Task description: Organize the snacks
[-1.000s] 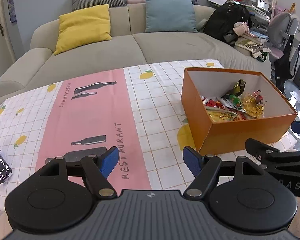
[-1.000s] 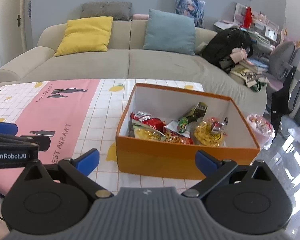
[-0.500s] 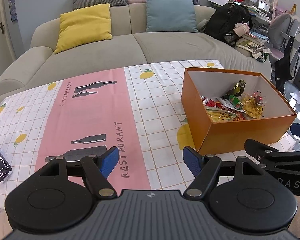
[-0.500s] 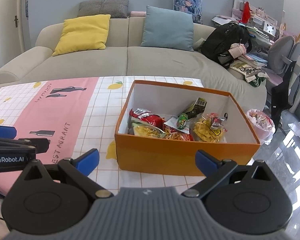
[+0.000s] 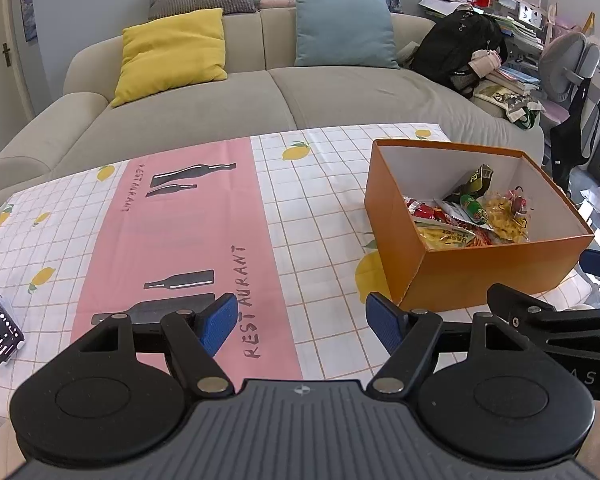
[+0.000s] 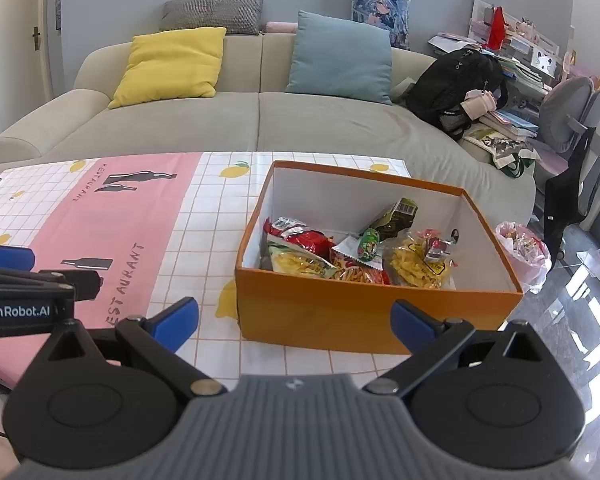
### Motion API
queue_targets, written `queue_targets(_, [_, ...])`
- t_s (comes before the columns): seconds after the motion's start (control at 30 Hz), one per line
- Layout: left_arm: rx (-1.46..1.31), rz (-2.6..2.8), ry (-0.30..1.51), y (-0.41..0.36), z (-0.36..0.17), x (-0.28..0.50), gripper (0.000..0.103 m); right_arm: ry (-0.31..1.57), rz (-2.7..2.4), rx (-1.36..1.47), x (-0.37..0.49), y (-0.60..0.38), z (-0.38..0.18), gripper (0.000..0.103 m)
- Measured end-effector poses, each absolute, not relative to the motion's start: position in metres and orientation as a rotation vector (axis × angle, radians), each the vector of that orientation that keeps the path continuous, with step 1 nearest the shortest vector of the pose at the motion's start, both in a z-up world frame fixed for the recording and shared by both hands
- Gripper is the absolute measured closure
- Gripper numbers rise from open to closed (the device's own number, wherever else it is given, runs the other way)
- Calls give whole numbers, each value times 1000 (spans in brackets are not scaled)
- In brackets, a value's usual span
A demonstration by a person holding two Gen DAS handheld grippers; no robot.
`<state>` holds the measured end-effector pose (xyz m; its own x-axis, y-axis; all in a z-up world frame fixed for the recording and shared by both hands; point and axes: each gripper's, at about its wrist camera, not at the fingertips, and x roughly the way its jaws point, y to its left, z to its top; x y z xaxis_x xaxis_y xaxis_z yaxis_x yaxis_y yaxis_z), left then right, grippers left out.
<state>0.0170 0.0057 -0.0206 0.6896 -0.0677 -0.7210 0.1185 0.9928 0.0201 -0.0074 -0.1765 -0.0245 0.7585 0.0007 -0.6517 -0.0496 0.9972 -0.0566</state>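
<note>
With every snack packet already lying inside the orange box (image 6: 376, 312) near the table's right edge, the task looks finished or not yet begun. The left gripper (image 5: 302, 322) and right gripper (image 6: 294, 316) hover at the near edge, jaws wide and empty. Any next move means reaching into the box, among the red packet (image 6: 300, 236) and yellow bags (image 6: 414, 266).
</note>
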Motion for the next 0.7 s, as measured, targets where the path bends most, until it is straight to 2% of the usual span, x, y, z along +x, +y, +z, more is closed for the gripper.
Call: queue_targets(0.7, [62, -96, 789, 8, -19, 15, 17, 701, 35, -78, -9, -174, -23, 4])
